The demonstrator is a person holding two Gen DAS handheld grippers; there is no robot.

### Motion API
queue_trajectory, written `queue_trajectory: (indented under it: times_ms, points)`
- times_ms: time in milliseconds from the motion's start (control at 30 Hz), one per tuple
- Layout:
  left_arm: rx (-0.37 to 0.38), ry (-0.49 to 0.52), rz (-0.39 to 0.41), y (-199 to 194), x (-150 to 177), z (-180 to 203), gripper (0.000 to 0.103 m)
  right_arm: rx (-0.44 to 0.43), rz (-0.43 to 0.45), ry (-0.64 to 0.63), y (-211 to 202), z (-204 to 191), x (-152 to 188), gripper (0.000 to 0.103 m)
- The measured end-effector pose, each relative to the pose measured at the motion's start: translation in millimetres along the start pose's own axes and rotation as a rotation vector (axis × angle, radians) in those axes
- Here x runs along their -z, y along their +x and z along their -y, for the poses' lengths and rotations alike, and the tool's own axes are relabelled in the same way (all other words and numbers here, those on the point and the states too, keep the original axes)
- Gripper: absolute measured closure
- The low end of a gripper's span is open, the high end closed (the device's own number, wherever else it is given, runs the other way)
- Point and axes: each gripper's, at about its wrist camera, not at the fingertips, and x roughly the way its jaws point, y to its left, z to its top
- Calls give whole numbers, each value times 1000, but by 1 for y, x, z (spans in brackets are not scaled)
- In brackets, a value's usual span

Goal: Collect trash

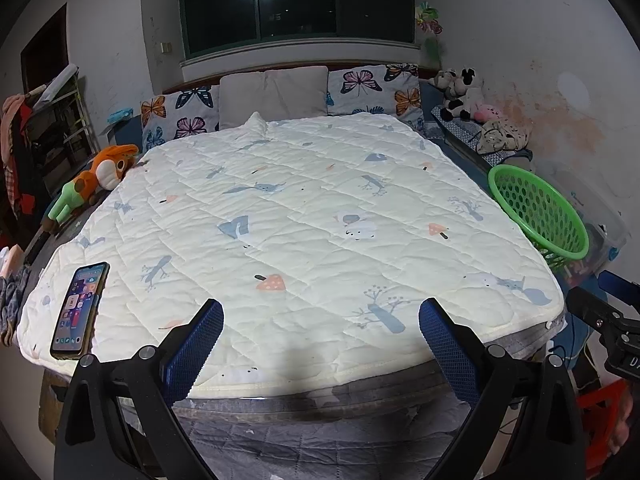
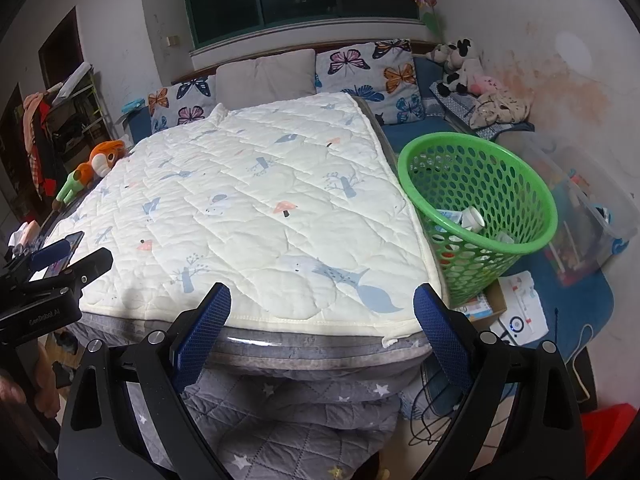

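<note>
Bed: white quilt (image 1: 304,216) spread flat, phone (image 1: 80,310) at its near left corner.
Basket: green basket (image 2: 480,216) beside the bed's right edge, trash (image 2: 472,218) inside.
Left gripper (image 1: 320,340): jaws wide, empty.
Right gripper (image 2: 322,330): jaws wide, empty.

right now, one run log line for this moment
left claw open, empty | right claw open, empty | green basket holds trash | phone on quilt

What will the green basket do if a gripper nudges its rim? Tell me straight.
The green basket looks like thin perforated plastic, so probably light and easily shoved. It already leans against the bed, so it may tip further. The few containers inside add little weight.
</note>
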Motion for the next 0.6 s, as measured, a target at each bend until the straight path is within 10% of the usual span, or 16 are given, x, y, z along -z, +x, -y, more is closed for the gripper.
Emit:
queue_trajectory:
  times_ms: [600]
  points:
    - [-6, -10, 11, 0, 0, -2, 8, -8, -5, 0, 5, 0, 1, 11]
